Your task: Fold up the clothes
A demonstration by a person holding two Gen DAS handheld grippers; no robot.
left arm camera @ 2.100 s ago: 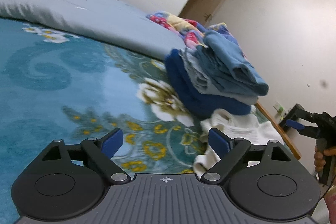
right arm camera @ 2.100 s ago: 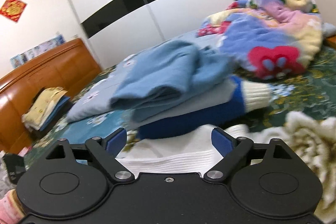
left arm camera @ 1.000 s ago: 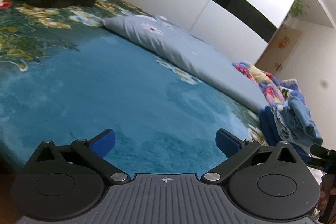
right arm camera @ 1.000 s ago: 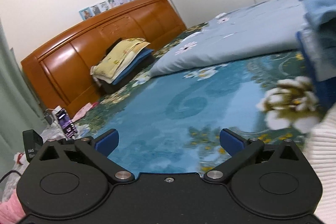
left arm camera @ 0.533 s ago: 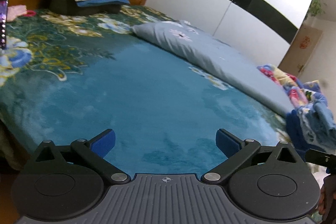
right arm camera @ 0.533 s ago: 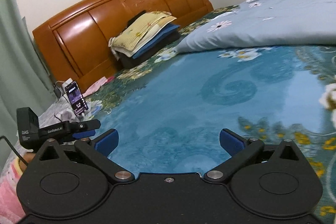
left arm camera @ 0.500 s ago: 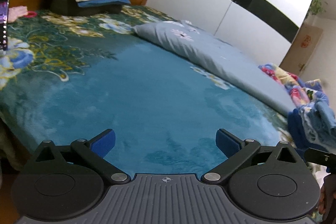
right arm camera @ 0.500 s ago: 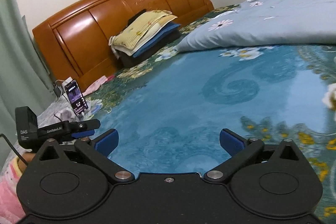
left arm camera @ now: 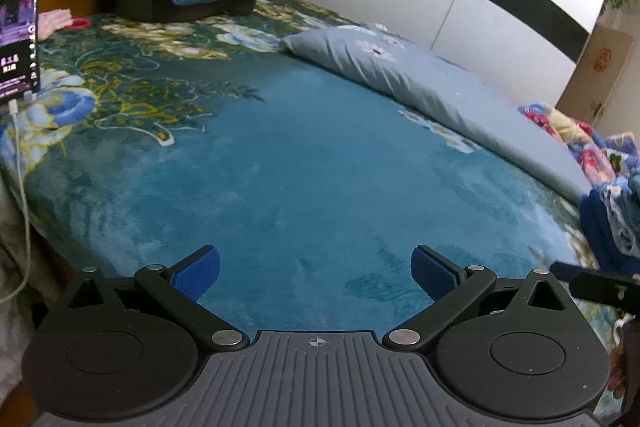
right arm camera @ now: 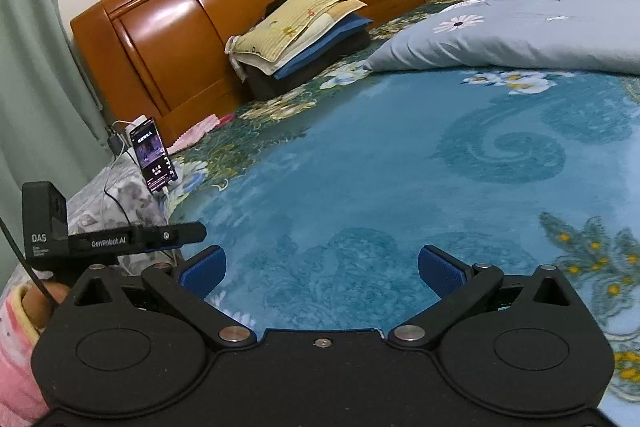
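Left claw spread wide, empty, hovering over the near edge of the bed. Right claw likewise apart, gripping nothing, above the blue blanket near that same edge. Pile of clothes heaped at the bed's far right edge, well apart from both claws. Folded stack with a yellow pillow on top against the wooden headboard. Lit phone propped at the bed's left corner, cable attached.
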